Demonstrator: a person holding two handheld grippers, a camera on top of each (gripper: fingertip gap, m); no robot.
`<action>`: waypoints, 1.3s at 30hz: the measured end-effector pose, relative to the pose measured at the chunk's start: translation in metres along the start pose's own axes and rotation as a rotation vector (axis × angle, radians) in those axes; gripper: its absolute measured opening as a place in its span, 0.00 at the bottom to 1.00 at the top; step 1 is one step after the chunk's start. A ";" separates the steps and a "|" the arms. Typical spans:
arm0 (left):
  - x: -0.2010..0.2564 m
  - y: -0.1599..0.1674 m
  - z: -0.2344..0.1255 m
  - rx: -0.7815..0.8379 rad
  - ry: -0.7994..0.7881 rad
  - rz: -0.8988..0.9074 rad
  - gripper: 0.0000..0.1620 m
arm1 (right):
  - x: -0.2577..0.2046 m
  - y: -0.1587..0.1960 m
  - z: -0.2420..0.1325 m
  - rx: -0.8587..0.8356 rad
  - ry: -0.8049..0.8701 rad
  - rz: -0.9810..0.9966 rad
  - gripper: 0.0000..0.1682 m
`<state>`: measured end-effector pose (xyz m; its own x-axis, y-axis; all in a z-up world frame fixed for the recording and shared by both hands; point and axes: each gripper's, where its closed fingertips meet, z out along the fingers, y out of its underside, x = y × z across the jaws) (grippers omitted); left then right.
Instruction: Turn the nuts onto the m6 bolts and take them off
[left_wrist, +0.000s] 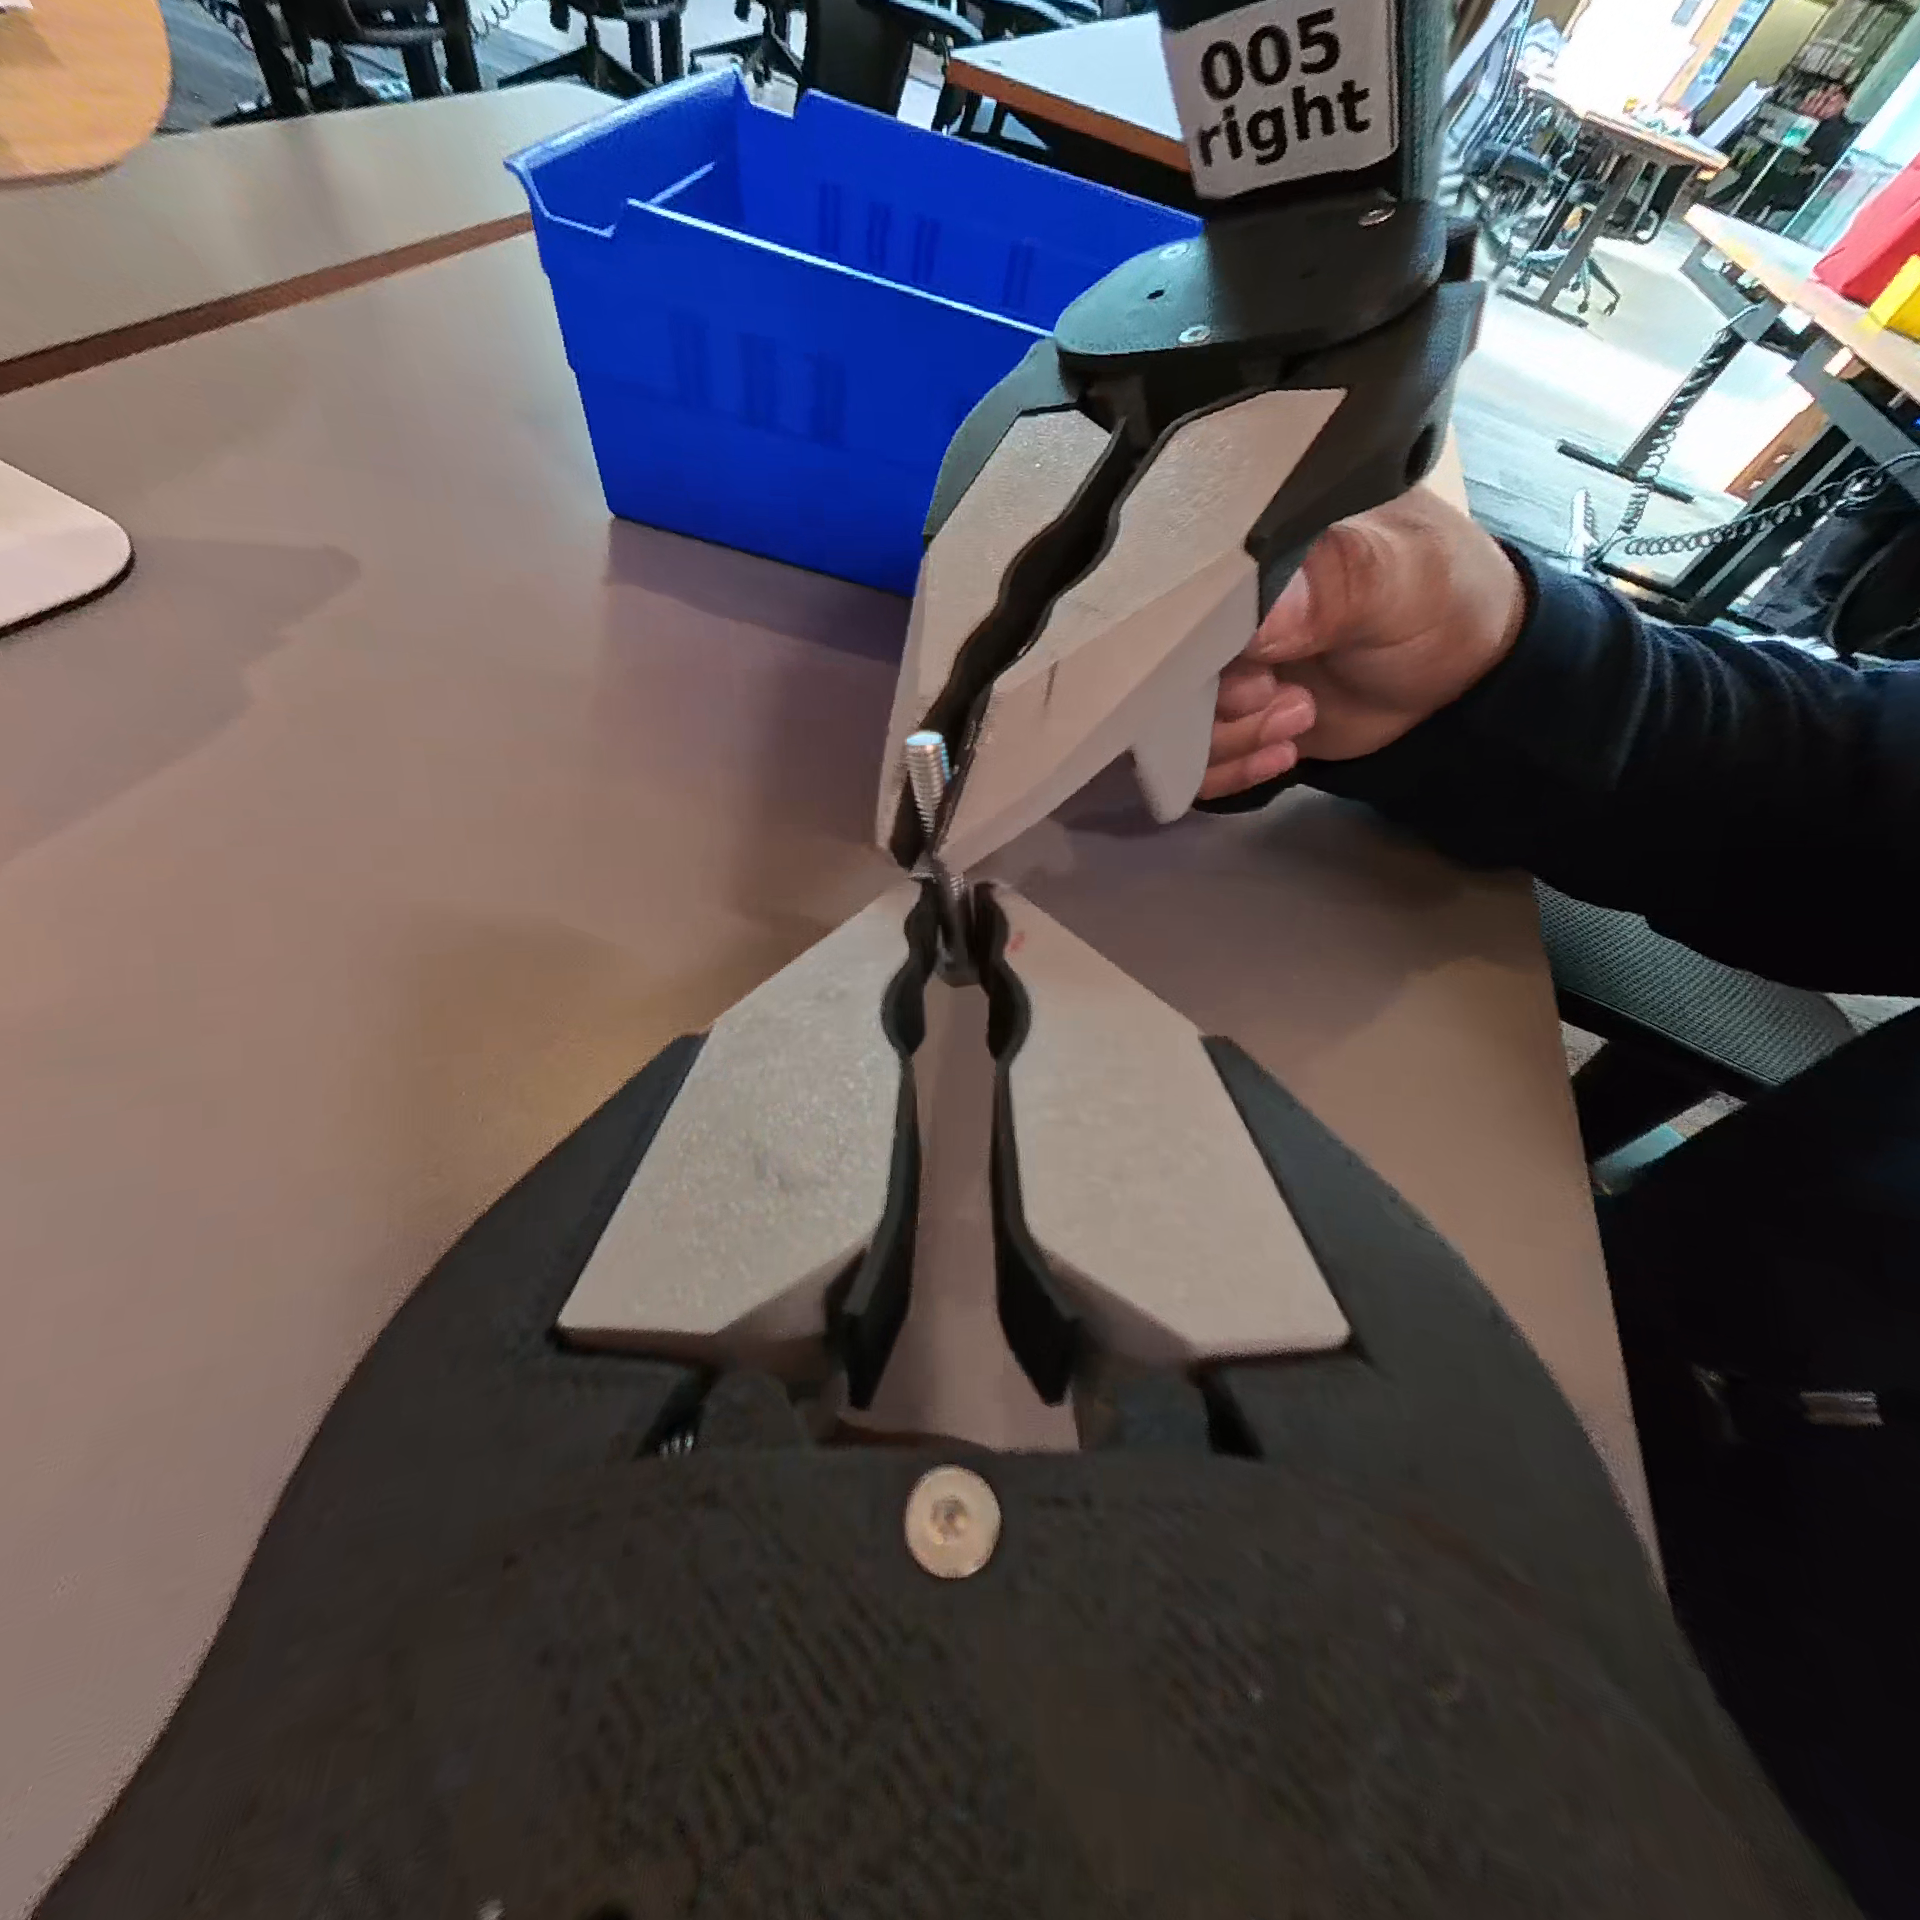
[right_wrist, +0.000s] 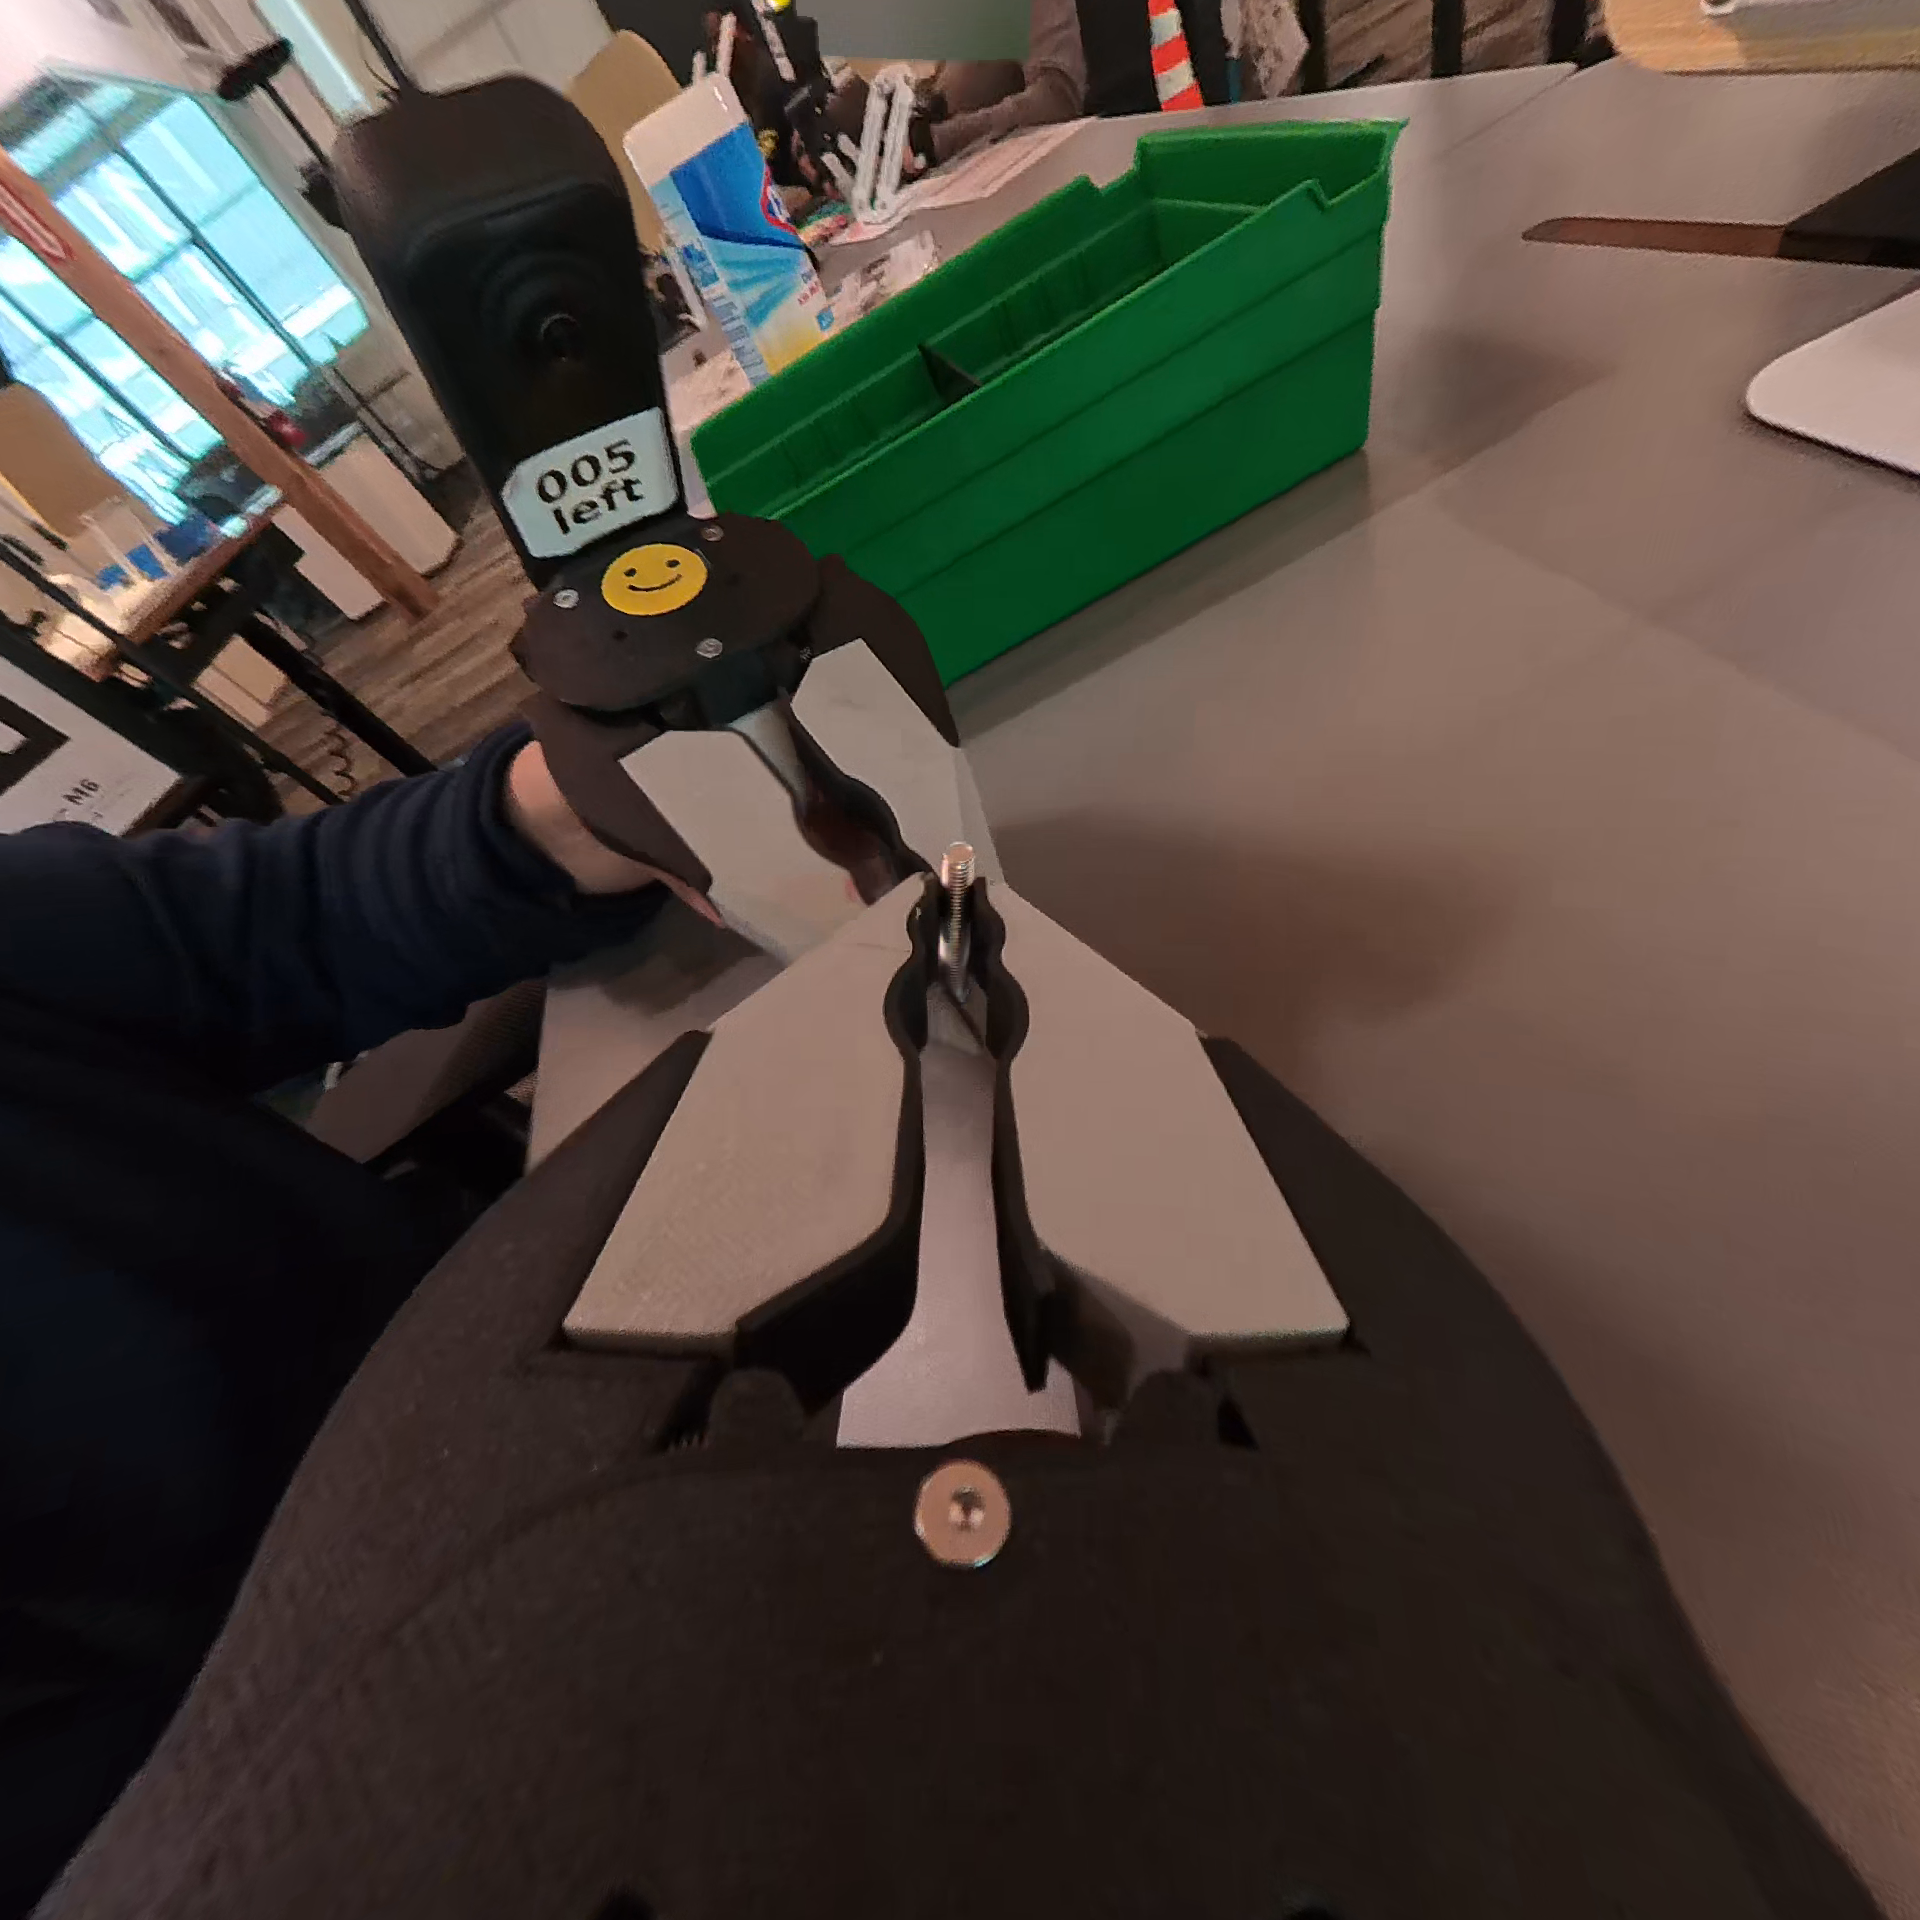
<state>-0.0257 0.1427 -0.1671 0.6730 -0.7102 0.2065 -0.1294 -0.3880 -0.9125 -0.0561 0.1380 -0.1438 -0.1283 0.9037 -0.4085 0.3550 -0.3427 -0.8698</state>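
Note:
A silver threaded bolt (left_wrist: 927, 774) runs between the two grippers above the brown table (left_wrist: 364, 831). My left gripper (left_wrist: 951, 899) is shut on the bolt's dark lower end (left_wrist: 953, 961). My right gripper (left_wrist: 920, 847) comes down from above, and its tips meet the left gripper's tips. In the right wrist view my right gripper (right_wrist: 954, 914) is shut on a silver nut (right_wrist: 948, 951) that sits on the bolt (right_wrist: 956, 878). The bolt's thread end pokes out past the fingers. The left gripper (right_wrist: 899, 883) comes in from the upper left.
A blue bin (left_wrist: 790, 395) stands on the table behind the grippers. A green divided bin (right_wrist: 1091, 447) stands on the other side, with a wipes canister (right_wrist: 727, 229) behind it. A white monitor foot (right_wrist: 1849, 395) sits further along. A hand (left_wrist: 1382, 623) in a dark sleeve holds the right gripper. My two grippers' fingertips are within a few centimetres of each other. Left tips and right tips are each some 35 cm from the white monitor foot (right_wrist: 1849, 395).

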 end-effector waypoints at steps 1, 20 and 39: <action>-0.001 -0.001 -0.001 0.009 0.003 -0.010 0.02 | -0.001 -0.002 0.000 0.011 -0.008 0.011 0.01; 0.003 -0.009 -0.006 0.058 0.118 -0.261 0.02 | -0.003 -0.015 0.002 0.111 -0.022 0.014 0.01; 0.006 -0.011 -0.008 0.058 0.096 -0.170 0.02 | -0.010 -0.009 0.002 0.076 -0.079 0.029 0.01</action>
<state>-0.0260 0.1385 -0.1532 0.6086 -0.6911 0.3898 0.0245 -0.4746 -0.8799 -0.0602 0.1316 -0.1330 -0.1931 0.8711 -0.4516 0.2885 -0.3895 -0.8747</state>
